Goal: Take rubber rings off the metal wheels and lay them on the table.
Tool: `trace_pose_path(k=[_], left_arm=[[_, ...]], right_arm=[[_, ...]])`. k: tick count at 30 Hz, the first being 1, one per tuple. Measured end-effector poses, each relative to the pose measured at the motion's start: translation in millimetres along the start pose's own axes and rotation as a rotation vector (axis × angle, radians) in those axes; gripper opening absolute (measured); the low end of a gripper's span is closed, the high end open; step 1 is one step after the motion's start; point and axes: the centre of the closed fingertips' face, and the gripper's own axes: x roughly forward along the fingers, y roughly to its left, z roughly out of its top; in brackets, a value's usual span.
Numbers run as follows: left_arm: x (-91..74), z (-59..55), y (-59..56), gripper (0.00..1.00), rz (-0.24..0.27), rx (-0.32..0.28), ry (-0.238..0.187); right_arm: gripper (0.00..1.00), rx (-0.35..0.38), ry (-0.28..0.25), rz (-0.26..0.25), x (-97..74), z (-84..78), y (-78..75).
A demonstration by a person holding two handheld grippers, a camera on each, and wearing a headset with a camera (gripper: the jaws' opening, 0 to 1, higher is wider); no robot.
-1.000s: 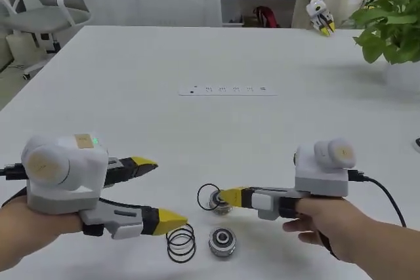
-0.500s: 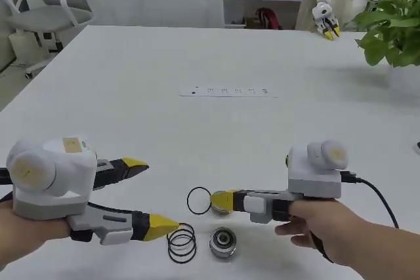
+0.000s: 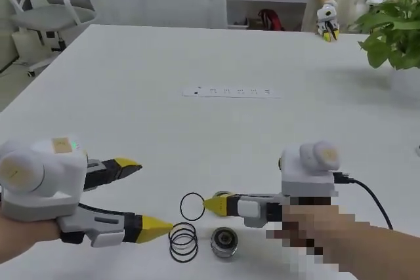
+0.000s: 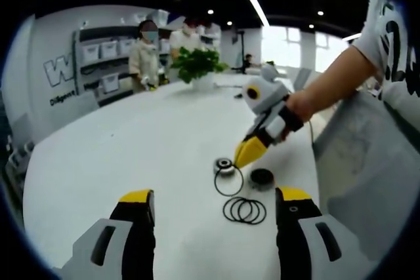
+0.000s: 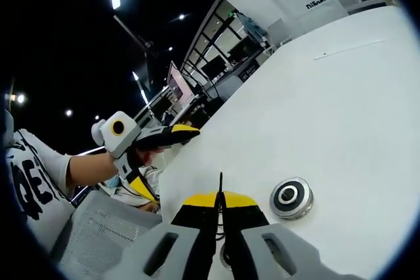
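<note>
My right gripper (image 3: 211, 205) is shut on a thin black rubber ring (image 3: 191, 206), which hangs just left of its yellow tips. In the right gripper view the ring (image 5: 220, 184) shows edge-on between the closed jaws. One metal wheel (image 3: 225, 195) peeks out behind the right jaws, and a second wheel (image 3: 224, 240) lies nearer me. A small pile of loose rings (image 3: 184, 241) rests on the table beside it. The left gripper (image 3: 144, 196) stands open at the left, empty, its lower tip close to the pile. In the left gripper view the held ring (image 4: 228, 181) dangles over the wheel (image 4: 224, 165).
A white power strip (image 3: 231, 91) lies mid-table. A potted plant (image 3: 394, 24) stands at the far right. A person with another gripper (image 3: 326, 19) stands beyond the far edge. Chairs (image 3: 184, 6) line the back. A black cable (image 3: 371, 195) trails from my right gripper.
The right gripper has moved left with the ring, carrying it away from the wheel. The left gripper has drifted slightly left and stayed open.
</note>
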Motion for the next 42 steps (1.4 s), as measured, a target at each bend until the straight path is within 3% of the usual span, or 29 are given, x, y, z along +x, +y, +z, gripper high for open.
trace_pose_path(k=[23, 33, 42], left_arm=[[-12.1, -11.7, -1.2, 0.77, 0.011, 0.006, 0.021], [-11.1, -14.4, -4.3, 0.77, 0.004, 0.009, 0.029], [-11.8, -16.4, -3.1, 0.76, 0.008, 0.004, 0.032]], right_arm=[[0.0, -0.001, 0.073, 0.023, 17.6, -16.7, 10.0], [0.0, 0.002, 0.105, 0.011, 21.3, -24.8, 8.1], [0.0, -0.046, 0.144, -0.041, 21.2, -31.4, -0.2]])
